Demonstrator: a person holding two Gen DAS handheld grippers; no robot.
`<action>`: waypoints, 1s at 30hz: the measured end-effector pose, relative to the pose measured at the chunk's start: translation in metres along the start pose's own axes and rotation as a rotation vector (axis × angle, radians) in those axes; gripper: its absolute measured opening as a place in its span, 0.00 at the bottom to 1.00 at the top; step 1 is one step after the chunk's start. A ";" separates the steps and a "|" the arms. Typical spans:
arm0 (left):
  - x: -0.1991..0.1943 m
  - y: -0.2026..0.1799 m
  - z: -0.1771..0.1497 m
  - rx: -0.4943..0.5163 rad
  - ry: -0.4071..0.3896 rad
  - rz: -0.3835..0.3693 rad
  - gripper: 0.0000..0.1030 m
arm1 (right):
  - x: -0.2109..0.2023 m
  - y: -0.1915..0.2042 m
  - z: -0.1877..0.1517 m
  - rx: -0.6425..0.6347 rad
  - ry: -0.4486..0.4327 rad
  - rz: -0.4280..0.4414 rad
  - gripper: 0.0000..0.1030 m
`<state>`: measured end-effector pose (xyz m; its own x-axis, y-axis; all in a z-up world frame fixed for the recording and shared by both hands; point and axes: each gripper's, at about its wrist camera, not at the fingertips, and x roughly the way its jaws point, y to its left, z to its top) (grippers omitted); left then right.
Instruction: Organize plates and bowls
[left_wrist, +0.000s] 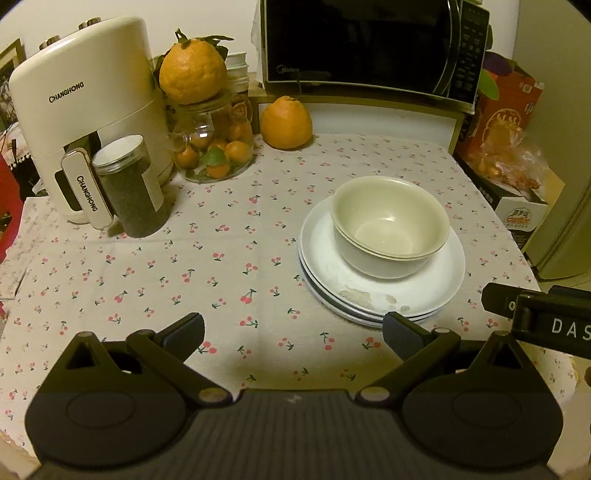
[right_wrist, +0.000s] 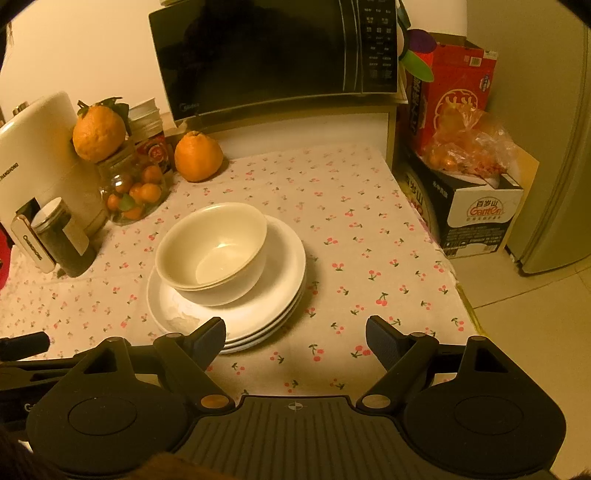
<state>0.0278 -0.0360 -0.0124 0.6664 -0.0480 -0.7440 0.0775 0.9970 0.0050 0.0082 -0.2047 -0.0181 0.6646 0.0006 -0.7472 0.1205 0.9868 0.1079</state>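
Two nested cream bowls sit on a stack of white plates, parked in front of the microwave on the cherry-print tablecloth. The left gripper hangs spread wide on the near side of the plates, nothing between its fingers. Same for the right gripper: jaws wide apart, empty, its left finger overlapping the plates' near rim in the picture. A big orange sits below the microwave.

Bare cloth right of plates; jars crowd left.
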 end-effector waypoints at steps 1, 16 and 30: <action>0.000 0.000 0.000 0.000 0.002 0.000 1.00 | 0.001 0.000 0.000 0.000 0.002 -0.001 0.83; -0.001 0.000 0.000 0.003 0.011 0.006 1.00 | 0.004 0.002 -0.002 -0.011 0.013 -0.008 0.83; -0.001 0.001 0.000 -0.003 0.017 0.005 1.00 | 0.006 0.002 -0.003 -0.014 0.018 -0.010 0.84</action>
<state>0.0271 -0.0349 -0.0119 0.6541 -0.0423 -0.7552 0.0719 0.9974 0.0064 0.0098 -0.2019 -0.0241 0.6498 -0.0069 -0.7601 0.1171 0.9889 0.0911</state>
